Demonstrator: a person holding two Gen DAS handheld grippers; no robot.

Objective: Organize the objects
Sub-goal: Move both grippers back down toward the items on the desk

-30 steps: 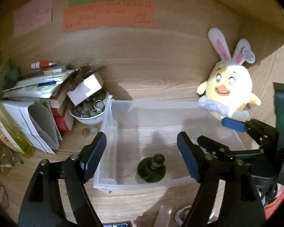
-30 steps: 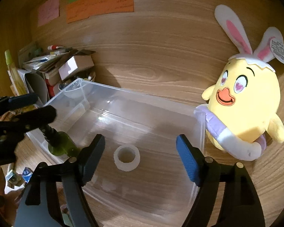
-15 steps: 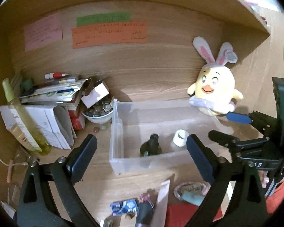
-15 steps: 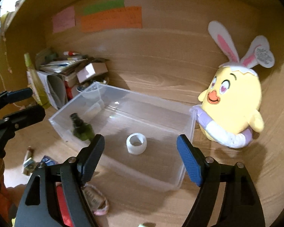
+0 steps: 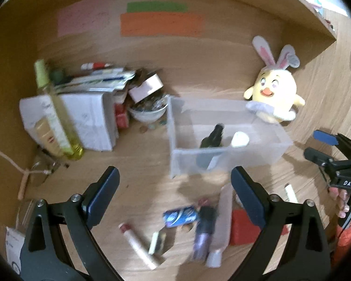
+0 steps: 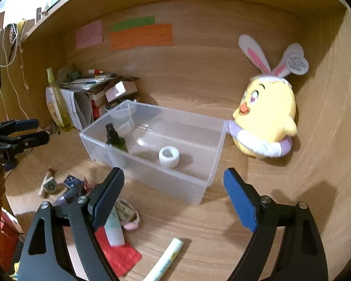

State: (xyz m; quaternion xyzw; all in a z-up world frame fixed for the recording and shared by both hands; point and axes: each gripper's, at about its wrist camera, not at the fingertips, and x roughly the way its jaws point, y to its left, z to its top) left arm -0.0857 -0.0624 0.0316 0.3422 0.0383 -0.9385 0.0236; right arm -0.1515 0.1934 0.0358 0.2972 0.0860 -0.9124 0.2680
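1. Both my grippers hang over a wooden desk [image 6: 257, 222] set in a wood-walled alcove.
2. Ahead of them sits the clear bin [image 6: 213, 161], holding a dark bottle [image 6: 114, 138] and a white ring [image 6: 169, 157]; loose clutter lies nearer me.
3. My left gripper [image 5: 175, 196] gapes wide and empty; my right gripper [image 6: 173, 196] is opening, nothing between its jaws.

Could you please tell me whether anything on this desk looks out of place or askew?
Yes. Small items lie scattered on the wooden desk in front of the clear plastic bin: a blue packet, a red-capped white tube and a pale marker lying flat. The bin itself holds only a dark green bottle and a white ring-shaped roll.
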